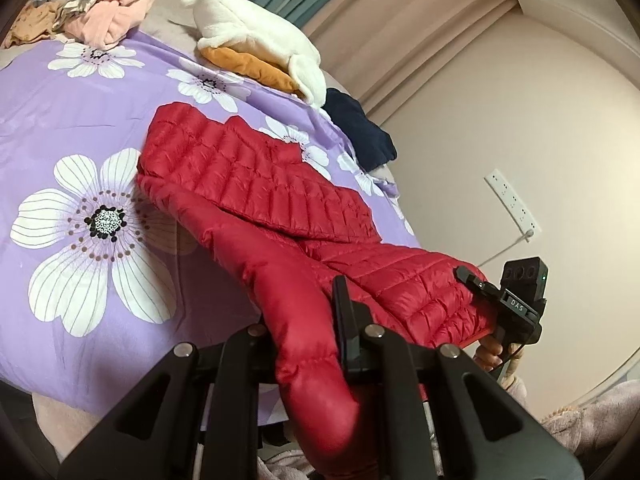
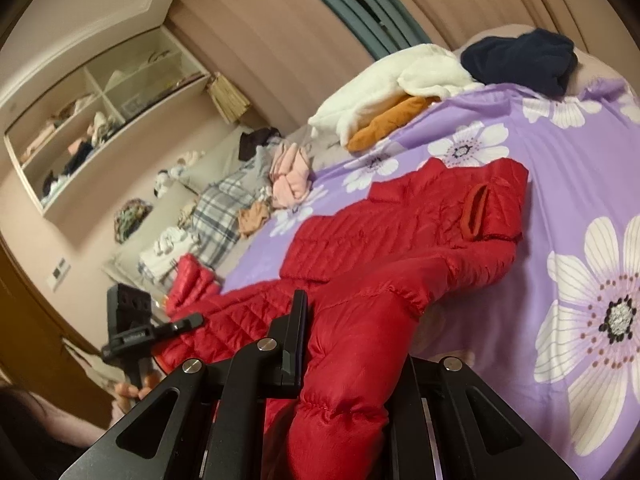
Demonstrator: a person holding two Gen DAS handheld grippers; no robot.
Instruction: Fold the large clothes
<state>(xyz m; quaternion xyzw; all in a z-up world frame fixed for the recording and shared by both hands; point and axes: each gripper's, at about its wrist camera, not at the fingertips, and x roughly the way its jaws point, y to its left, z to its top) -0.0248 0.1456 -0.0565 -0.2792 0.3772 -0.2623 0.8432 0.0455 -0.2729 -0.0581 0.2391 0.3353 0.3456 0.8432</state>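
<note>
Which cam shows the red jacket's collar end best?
Right wrist. The red jacket lies along the purple floral bedspread with its collar and inner loop facing the lens. The left wrist view shows only the quilted back and near sleeve; its far end is foreshortened, no loop visible.

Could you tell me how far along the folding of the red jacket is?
Early stage. The red jacket lies on the bed, one part already turned over its body. Each hand-held gripper, left and right, is clamped on a sleeve. Remaining folds are not yet done.
</note>
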